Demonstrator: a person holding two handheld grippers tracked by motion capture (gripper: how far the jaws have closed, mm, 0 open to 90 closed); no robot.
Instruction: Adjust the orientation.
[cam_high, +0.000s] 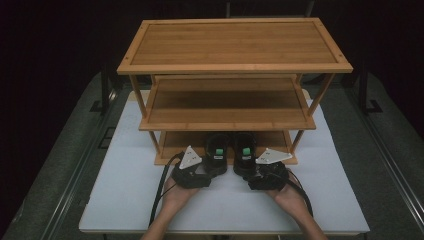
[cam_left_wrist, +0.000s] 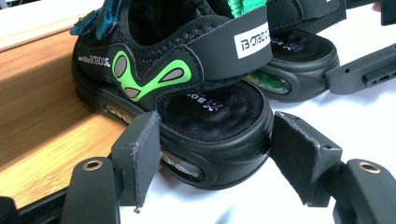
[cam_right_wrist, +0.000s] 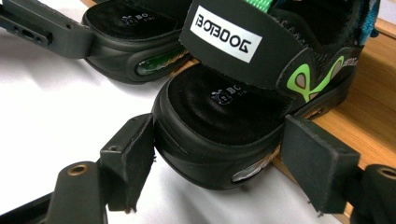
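Note:
Two black sandals with green marks stand side by side on the bottom shelf (cam_high: 175, 145) of a bamboo rack, heels overhanging toward me. My left gripper (cam_high: 212, 169) (cam_left_wrist: 217, 154) has a pad pressed on each side of the left sandal's (cam_high: 216, 152) (cam_left_wrist: 187, 79) heel. In the same way my right gripper (cam_high: 246, 171) (cam_right_wrist: 217, 158) is shut on the right sandal's (cam_high: 245, 152) (cam_right_wrist: 243, 88) heel. Each gripper view also shows the other sandal (cam_left_wrist: 299, 56) (cam_right_wrist: 135, 42) and a black jaw of the other gripper beside it.
The three-tier bamboo rack (cam_high: 235, 65) stands at the back of a white board (cam_high: 125, 190) on the table; its middle and top shelves are bare. White surface lies open to both sides of my hands. Darkness surrounds the table.

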